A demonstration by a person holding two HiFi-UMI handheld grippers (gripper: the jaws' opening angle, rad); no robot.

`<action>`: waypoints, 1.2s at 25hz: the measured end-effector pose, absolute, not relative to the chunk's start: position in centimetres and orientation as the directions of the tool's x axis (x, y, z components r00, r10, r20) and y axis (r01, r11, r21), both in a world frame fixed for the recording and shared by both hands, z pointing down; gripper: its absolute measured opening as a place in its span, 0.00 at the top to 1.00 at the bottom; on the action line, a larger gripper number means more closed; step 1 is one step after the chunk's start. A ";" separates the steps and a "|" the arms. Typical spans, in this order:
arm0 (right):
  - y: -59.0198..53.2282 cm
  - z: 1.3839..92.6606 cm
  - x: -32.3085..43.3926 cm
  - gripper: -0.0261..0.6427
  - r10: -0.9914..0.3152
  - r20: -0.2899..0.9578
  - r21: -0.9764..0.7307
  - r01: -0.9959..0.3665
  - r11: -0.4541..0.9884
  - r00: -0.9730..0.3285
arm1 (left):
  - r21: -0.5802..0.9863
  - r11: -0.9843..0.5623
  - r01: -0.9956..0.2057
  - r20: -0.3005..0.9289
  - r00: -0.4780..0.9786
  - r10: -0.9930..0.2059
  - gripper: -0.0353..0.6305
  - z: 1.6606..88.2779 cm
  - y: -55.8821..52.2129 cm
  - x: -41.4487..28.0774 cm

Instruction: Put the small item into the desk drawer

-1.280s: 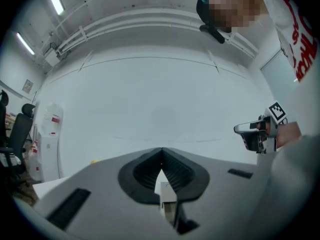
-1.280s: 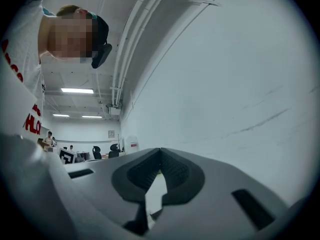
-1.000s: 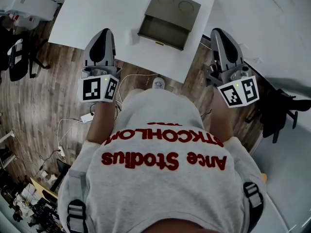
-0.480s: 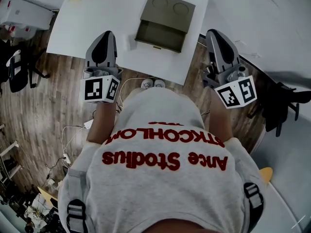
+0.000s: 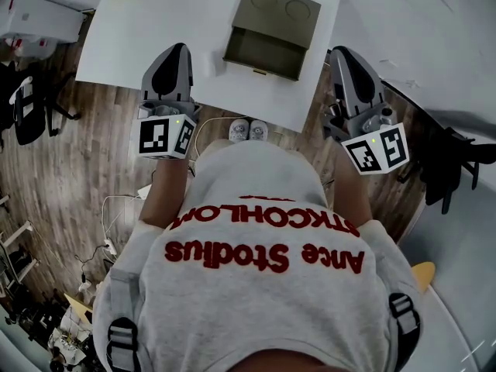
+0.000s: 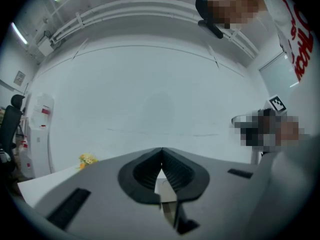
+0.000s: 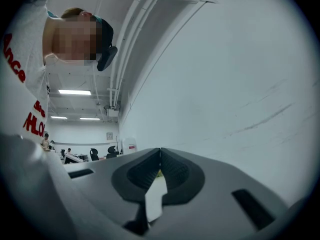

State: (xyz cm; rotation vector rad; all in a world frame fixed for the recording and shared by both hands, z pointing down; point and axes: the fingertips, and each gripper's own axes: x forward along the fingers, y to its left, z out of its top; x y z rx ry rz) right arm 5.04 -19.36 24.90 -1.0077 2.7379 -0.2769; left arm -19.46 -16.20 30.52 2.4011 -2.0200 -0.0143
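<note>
1. Locating the small item [image 5: 219, 63] in the head view, we find it on the white desk [image 5: 139, 33]. It lies just beside the drawer unit [image 5: 280, 8], at about 9 o'clock from the open drawer [image 5: 262, 53], and is not yet inside.
2. We read the left gripper [image 5: 180, 47] as clenched on nothing. The item sits at about 2 o'clock from its tip, near but apart.
3. We read the right gripper [image 5: 339, 50] as likewise closed and empty. It is held at about 3 o'clock from the drawer, past the desk edge.
4. We judge the item to be light and probably rigid. It shows too small to tell its material. On the smooth desktop it may skid if one jaw touches first.
5. We recommend parting the jaws, straddling the item across its narrower width at mid-length, and squeezing gently.
</note>
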 end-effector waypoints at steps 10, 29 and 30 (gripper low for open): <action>-20.5 28.3 4.8 0.95 -0.699 -0.067 -0.232 -0.670 0.705 -0.712 | 0.054 -0.156 -0.986 0.101 0.161 -0.982 0.93 35.1 -17.1 -19.6; -22.7 34.9 4.6 0.95 -0.676 0.059 -0.280 -0.662 0.696 -0.735 | 0.019 -0.103 -0.995 0.455 0.100 -0.885 0.81 50.1 -19.9 -19.2; -22.7 35.1 4.6 0.95 -0.674 0.063 -0.284 -0.661 0.694 -0.736 | 0.020 -0.095 -0.995 0.474 0.093 -0.876 0.81 50.9 -19.9 -19.3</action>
